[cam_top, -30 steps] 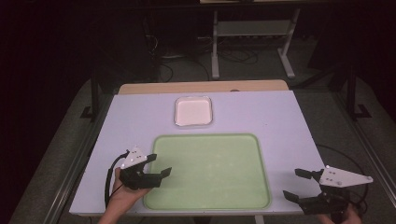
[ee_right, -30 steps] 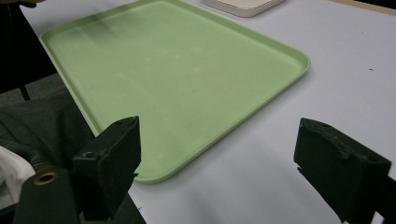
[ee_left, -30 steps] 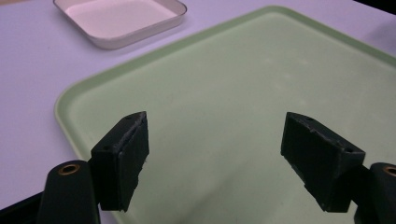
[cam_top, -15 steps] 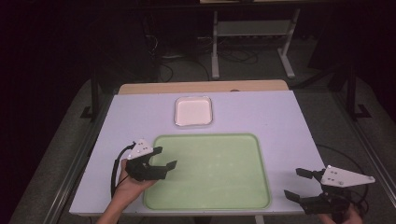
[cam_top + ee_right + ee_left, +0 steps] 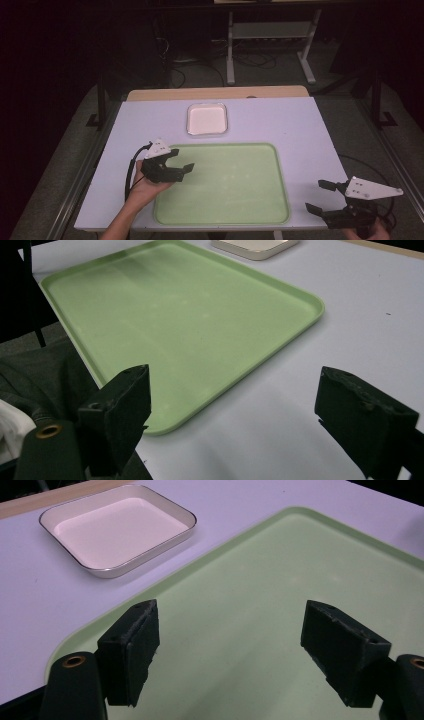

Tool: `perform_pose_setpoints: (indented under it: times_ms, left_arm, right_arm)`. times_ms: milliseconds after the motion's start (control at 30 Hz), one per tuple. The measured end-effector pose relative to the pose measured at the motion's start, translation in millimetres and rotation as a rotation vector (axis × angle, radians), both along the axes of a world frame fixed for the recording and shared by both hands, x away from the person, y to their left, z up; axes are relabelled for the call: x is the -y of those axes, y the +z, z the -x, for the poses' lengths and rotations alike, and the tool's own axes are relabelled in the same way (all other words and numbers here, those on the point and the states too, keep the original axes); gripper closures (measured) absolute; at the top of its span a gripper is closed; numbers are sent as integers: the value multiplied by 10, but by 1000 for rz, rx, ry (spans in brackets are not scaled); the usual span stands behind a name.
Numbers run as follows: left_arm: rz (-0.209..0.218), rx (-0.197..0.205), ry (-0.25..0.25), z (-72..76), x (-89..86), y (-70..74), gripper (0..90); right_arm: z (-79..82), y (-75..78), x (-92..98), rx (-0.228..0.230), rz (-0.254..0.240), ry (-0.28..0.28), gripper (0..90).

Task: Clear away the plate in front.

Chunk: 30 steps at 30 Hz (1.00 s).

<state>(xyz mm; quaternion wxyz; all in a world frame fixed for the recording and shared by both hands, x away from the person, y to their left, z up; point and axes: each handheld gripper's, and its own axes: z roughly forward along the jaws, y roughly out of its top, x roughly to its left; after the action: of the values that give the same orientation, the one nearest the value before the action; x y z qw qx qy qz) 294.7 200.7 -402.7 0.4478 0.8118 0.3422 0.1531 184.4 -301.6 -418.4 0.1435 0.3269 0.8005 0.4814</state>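
From the high view, the whole white table [image 5: 300, 130] is laid out: green tray [image 5: 235, 185] at the near middle, small white dish [image 5: 207, 120] just beyond it toward 12 o'clock, a strip of bare table between the two. The left gripper view brings what the overhead cannot: the dish's thin dark rim line and its shallow pale floor, dish [image 5: 120, 527] sitting at 11 o'clock from the jaws. The right gripper view gives the tray's raised lip and its rounded near corner.

Left gripper [image 5: 182, 160] hangs over the tray's left edge, at about 9 o'clock of the tray, jaws spread wide with nothing between them; in its own view both pads [image 5: 131, 647] float above the green floor of the tray [image 5: 260, 605], contact not clear. Right gripper [image 5: 320, 196] sits just off the tray's near right corner, at 4 o'clock, jaws also wide apart and holding nothing, bare table beneath them.

Open room: the tray [image 5: 185, 325] is bare, and the table's right side, toward 2 o'clock, lies broad and free up to its edge.
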Motion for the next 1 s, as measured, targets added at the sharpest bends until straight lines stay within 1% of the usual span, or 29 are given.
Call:
perform_pose_setpoints:
  times_ms: [100, 167, 233, 300, 333, 433, 500, 600, 633, 667, 700, 733, 767, 867, 900, 1000]
  left_arm:
    - [-4, 0, 1, -40, 16, 11, 230]
    - [-11, -2, 1, -102, 42, 27, 230]
    - [-14, -4, 2, -117, 50, 34, 230]
    - [11, -20, 13, -172, 57, 50, 231]
    - [12, -23, 17, -216, 59, 59, 232]
    - [7, -24, 18, -277, 72, 72, 232]
    - [6, -25, 21, -302, 79, 79, 232]
    - [11, -34, 27, -389, 106, 107, 234]
    - [11, -34, 27, -389, 106, 107, 234]
    - [10, -32, 27, -428, 118, 125, 234]
    - [10, -32, 27, -428, 118, 125, 234]
    - [8, -33, 23, -474, 137, 143, 234]
    - [8, -33, 23, -474, 137, 143, 234]
    - [4, -31, 13, -551, 169, 174, 234]
    - [4, -31, 13, -551, 169, 174, 234]
    - [3, -32, 12, -612, 180, 191, 233]
  right_arm:
    - [6, 2, 2, 1, -1, -1, 139]
    - [10, 2, 4, 0, 0, 0, 139]
    - [11, 3, 4, 1, 1, -1, 139]
    - [11, 5, 5, 3, 2, -1, 139]
    - [12, 5, 0, 0, 6, 0, 139]
    - [10, 7, -8, 3, 12, 5, 139]
    - [10, 9, -11, 3, 12, 5, 139]
    - [10, 16, -10, 3, 8, 2, 140]
    - [10, 16, -10, 3, 8, 2, 140]
    - [8, 17, -7, 4, 9, 1, 139]
    - [8, 17, -7, 4, 9, 1, 139]
    - [8, 19, -5, 5, 8, 1, 139]
    - [8, 19, -5, 5, 8, 1, 139]
    - [9, 21, 0, 6, 3, -1, 139]
    - [9, 21, 0, 6, 3, -1, 139]
    - [8, 23, -3, 6, 2, 0, 139]
